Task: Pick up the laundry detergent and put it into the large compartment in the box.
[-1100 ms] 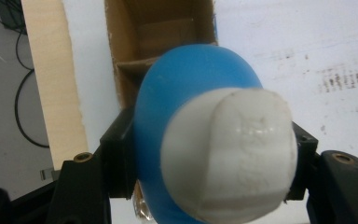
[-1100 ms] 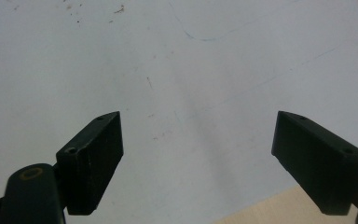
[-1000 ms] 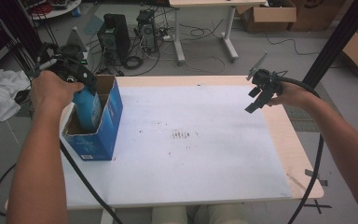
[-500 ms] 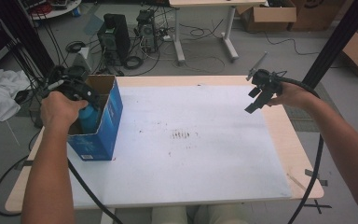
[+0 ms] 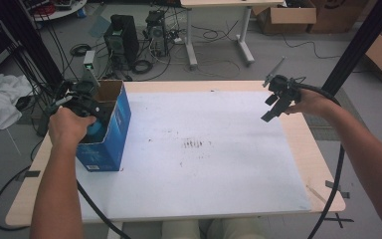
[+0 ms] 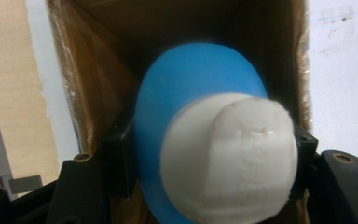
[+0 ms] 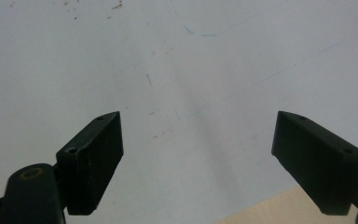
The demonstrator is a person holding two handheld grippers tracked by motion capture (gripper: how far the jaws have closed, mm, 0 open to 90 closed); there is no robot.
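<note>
From above, an open cardboard box (image 5: pixel 107 130) with glossy blue outer walls and plain brown inside stands at the left edge of the desk (image 5: pixel 204 184), whose white top is scuffed with small dark marks. The left gripper (image 5: pixel 87 112) reaches down into the box, lower than a second ago, when the blue bottle stood higher above the rim; now just a sliver of the bottle (image 5: pixel 98 130) peeks out past the hand. The right gripper (image 5: pixel 277 102) hangs above the far right of the desk, where it was before. In the left gripper view, the black fingers (image 6: pixel 114 158) are clenched on the smooth, rounded blue bottle (image 6: pixel 191 84) with its matte white cap (image 6: pixel 228 158), inside the box's (image 6: pixel 98 70) brown walls; the bottle's lower part is hidden. In the right gripper view, the blocky black fingers (image 7: pixel 95 156) are spread wide apart, holding nothing, over the white desk (image 7: pixel 191 70).
</note>
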